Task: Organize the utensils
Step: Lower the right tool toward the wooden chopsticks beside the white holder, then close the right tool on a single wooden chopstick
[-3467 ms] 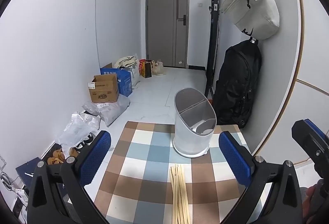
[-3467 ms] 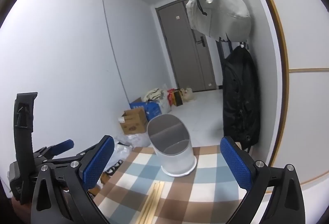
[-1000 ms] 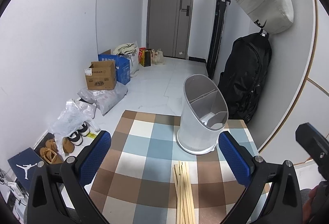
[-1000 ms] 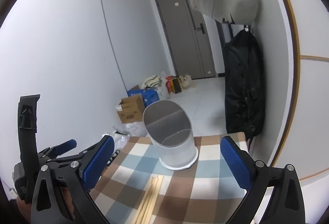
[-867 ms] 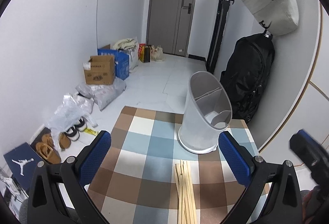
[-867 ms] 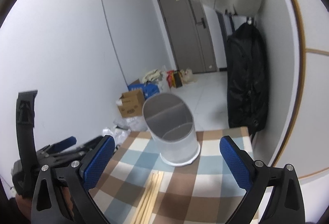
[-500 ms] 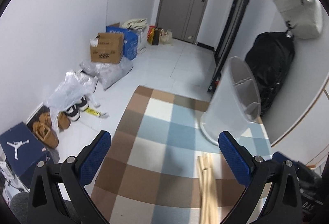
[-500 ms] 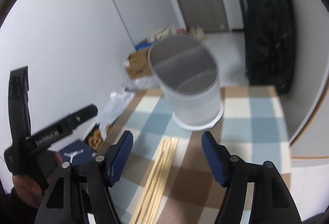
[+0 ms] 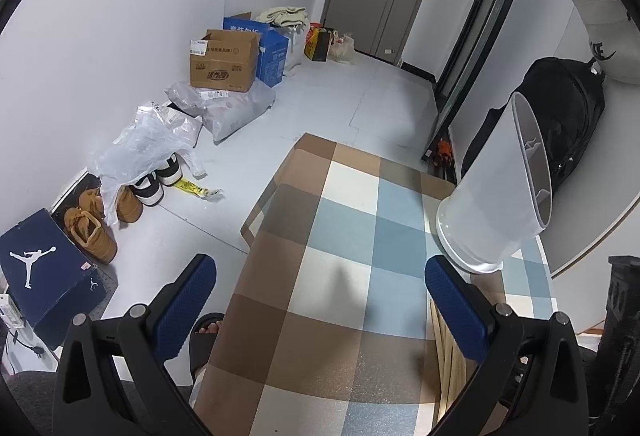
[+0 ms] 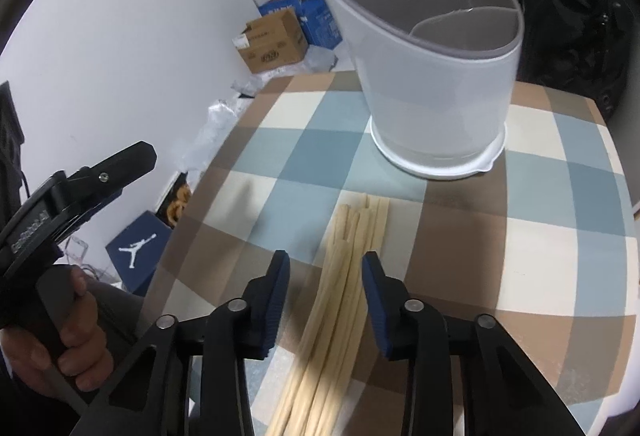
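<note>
Two blue fingers of my right gripper (image 10: 325,278) are closing astride the chopsticks (image 10: 352,256), lower centre below the holder (image 10: 436,92), not yet pinching; my left gripper (image 9: 320,300) gapes empty.

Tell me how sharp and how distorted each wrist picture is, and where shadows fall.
Left wrist view: sharp; fisheye bends the utensil holder into a lean and curves the door frame; a soft shadow lies on the checked tablecloth. Right wrist view: the chopsticks smear near the bottom edge, between the closing right gripper; a dark shadow sits beside the holder's base.
</note>
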Demonstrator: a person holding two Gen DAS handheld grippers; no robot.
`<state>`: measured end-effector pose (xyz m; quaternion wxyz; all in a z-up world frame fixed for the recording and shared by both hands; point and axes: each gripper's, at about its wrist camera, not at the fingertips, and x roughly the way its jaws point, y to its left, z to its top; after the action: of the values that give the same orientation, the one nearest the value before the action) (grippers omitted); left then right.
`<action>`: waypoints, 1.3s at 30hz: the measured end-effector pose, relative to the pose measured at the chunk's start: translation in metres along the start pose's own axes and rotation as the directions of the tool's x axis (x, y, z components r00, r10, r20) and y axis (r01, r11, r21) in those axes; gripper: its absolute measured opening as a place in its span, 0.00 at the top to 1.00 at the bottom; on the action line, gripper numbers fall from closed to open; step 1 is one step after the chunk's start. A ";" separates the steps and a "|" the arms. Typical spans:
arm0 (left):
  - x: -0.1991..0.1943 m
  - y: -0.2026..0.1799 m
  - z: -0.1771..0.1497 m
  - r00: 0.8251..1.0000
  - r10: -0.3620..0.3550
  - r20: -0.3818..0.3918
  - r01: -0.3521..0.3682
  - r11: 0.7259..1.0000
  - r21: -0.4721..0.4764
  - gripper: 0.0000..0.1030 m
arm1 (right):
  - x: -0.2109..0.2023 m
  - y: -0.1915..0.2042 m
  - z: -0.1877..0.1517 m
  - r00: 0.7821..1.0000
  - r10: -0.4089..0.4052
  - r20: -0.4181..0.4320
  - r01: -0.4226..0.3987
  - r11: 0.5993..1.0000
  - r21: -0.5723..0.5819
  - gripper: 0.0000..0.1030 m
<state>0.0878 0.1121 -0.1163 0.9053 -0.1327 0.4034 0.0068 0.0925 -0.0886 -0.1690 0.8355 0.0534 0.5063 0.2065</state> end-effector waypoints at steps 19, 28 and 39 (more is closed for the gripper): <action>0.013 0.004 -0.008 0.997 -0.002 -0.073 0.002 1.000 0.011 0.01 | -0.001 -0.022 0.004 0.999 -0.023 -0.024 0.025 0.995 0.094 1.00; 0.014 0.004 -0.016 0.995 0.028 -0.098 -0.026 0.999 0.019 0.01 | -0.005 -0.010 0.007 0.991 0.133 -0.015 -0.131 0.988 0.084 0.94; 0.012 0.021 -0.013 0.996 0.011 -0.091 -0.015 0.999 -0.051 0.01 | 0.034 0.018 0.009 0.983 0.134 -0.128 -0.130 0.991 0.044 0.77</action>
<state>0.0840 0.1285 -0.1384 0.8822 -0.1536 0.4448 0.0172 0.1082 -0.0573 -0.1871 0.7841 0.0880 0.5586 0.2557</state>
